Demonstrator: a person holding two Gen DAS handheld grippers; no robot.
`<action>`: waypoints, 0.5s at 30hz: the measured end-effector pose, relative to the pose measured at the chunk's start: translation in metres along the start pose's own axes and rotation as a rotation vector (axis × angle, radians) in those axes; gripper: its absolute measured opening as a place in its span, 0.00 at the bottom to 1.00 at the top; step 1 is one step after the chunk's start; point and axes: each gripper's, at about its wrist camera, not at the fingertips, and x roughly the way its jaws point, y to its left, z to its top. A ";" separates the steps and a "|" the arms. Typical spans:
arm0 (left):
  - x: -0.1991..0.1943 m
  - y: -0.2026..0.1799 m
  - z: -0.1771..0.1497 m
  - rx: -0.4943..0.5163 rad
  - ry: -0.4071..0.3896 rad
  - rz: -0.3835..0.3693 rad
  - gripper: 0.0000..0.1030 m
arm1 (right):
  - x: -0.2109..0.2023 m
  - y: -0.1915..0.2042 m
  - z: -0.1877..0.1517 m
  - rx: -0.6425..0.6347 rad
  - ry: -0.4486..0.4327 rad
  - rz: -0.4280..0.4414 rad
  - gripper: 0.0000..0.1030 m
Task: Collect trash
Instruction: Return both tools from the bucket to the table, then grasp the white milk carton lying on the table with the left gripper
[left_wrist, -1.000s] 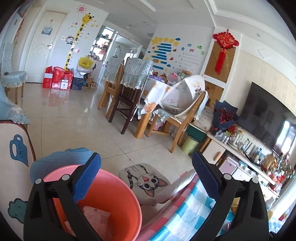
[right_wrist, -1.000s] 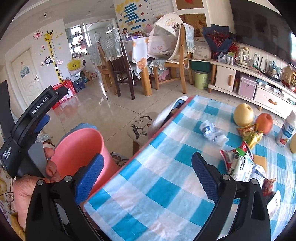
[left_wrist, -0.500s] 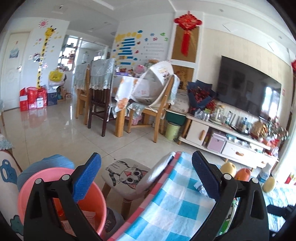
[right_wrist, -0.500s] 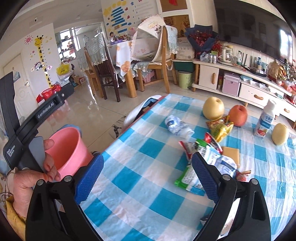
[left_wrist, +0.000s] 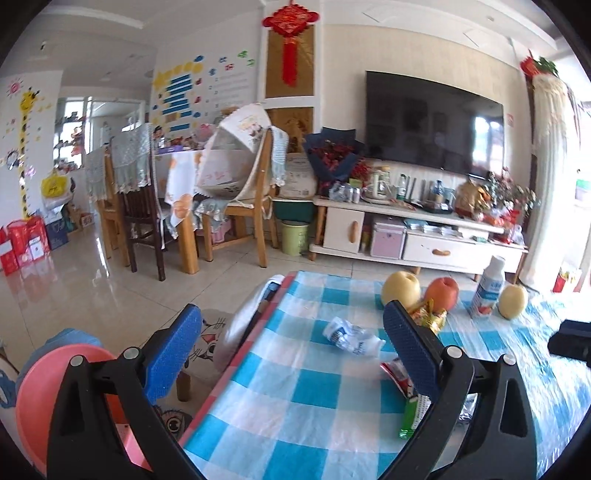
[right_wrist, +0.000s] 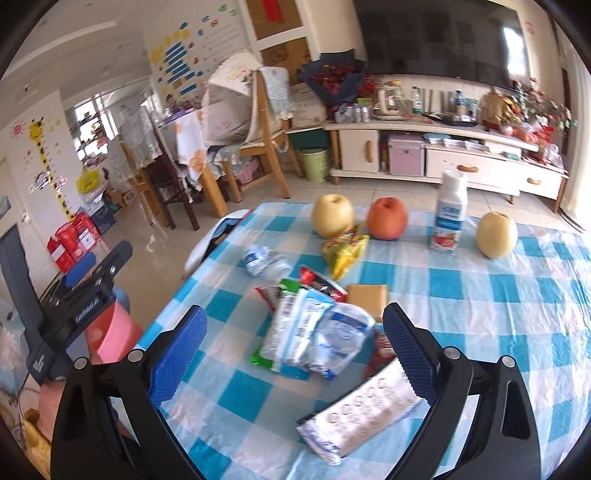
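while both my grippers, left (left_wrist: 291, 343) and right (right_wrist: 293, 349), gape wide and empty, wrappers (right_wrist: 314, 328) lie before the milk bottle (right_wrist: 448, 218); labels unreadable; pink bin (left_wrist: 40, 391) left.

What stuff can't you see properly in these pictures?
- Pink bucket, left wrist view: the left gripper hides most of its inside.
- Red wrapper, right wrist view: the right gripper finger covers part.
- Milk bottle label: too small to read.
- Green wrapper, left wrist view: partly behind the finger.
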 end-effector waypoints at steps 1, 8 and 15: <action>0.001 -0.005 -0.001 0.011 0.004 -0.012 0.96 | -0.002 -0.008 0.001 0.015 -0.002 -0.010 0.92; 0.009 -0.059 -0.017 0.145 0.070 -0.122 0.96 | -0.008 -0.058 0.009 0.108 -0.003 -0.058 0.92; 0.011 -0.103 -0.041 0.217 0.143 -0.244 0.96 | -0.007 -0.083 0.008 0.125 0.031 -0.101 0.92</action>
